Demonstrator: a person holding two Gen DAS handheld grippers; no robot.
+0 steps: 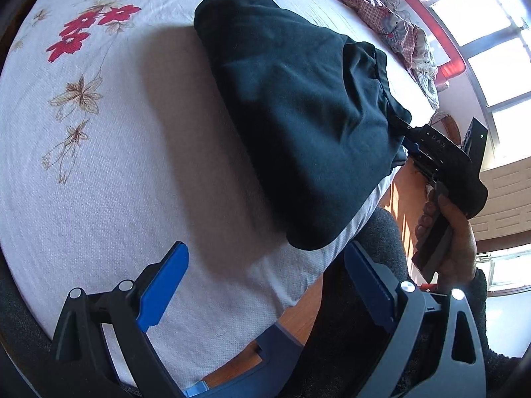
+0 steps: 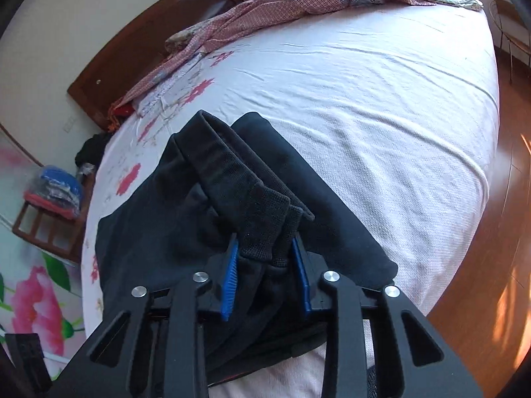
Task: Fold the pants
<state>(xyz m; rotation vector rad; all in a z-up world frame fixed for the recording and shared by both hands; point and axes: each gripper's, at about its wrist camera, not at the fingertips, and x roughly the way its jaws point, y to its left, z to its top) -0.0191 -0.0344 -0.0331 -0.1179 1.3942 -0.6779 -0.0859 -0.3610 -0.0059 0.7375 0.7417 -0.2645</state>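
Observation:
The black pants (image 1: 298, 109) lie folded into a thick bundle on the white floral bed sheet (image 1: 109, 172), near the bed's edge. My left gripper (image 1: 265, 275) is open and empty, hovering over the sheet just short of the bundle. My right gripper (image 2: 265, 258) is shut on the ribbed cuff end of the pants (image 2: 265, 219), with fabric bunched between its blue pads (image 2: 232, 272). In the left wrist view the right gripper (image 1: 406, 127) reaches into the bundle's far side, held by a hand.
A crumpled pink checked garment (image 2: 265, 10) lies at the head of the bed by the wooden headboard (image 2: 139, 46). A small wooden stand with folded clothes (image 2: 53, 205) is at the bedside. Wooden floor (image 2: 491, 265) runs along the bed's edge.

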